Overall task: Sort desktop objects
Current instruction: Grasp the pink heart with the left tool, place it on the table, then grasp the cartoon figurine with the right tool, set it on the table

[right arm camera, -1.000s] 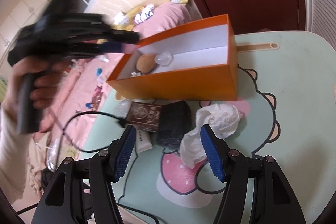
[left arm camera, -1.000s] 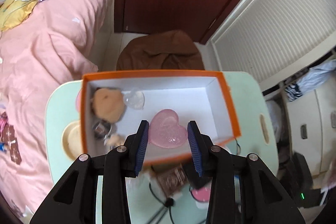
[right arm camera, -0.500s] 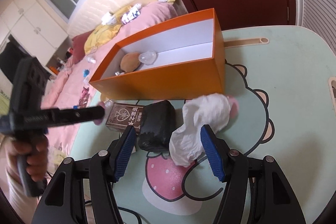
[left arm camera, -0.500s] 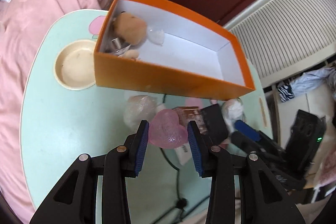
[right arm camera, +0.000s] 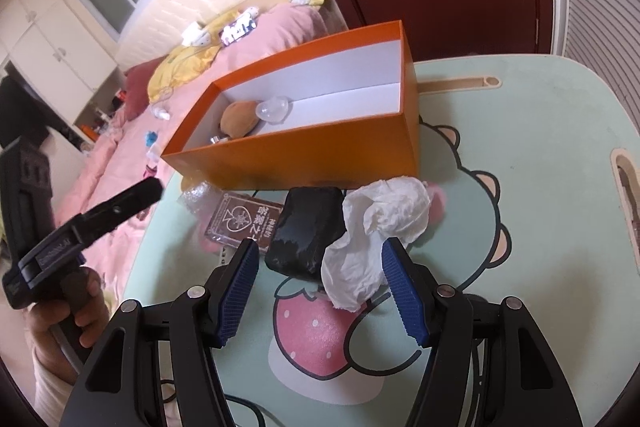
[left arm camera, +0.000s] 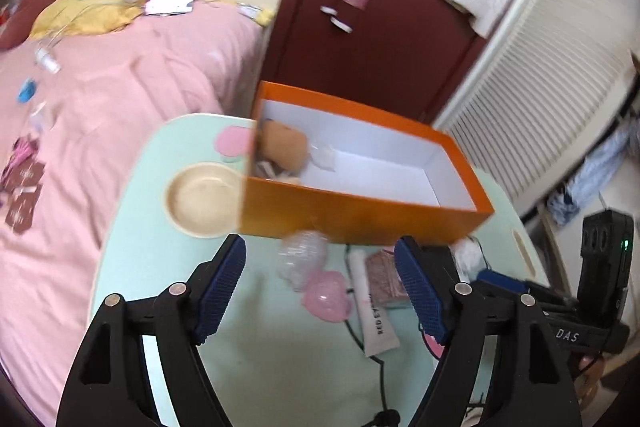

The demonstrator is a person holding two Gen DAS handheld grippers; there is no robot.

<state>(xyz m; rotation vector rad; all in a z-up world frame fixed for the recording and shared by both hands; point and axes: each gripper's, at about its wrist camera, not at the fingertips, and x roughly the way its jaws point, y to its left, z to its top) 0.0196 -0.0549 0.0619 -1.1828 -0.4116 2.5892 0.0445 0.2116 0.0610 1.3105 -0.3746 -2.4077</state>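
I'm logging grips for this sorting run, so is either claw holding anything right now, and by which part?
Nothing is held. The left claw is opening, and the pink heart lies free on the table. The right claw hangs open over the crumpled tissue.

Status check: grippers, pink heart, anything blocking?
Left gripper jaws opening, empty. Right gripper open over tissue. Pink heart on table, outside box. Nothing blocking.

left wrist cam angled down over the table's near-left side, right wrist cam lower and closer, both catching the orange box (left arm camera: 360, 215) (right arm camera: 304, 155)
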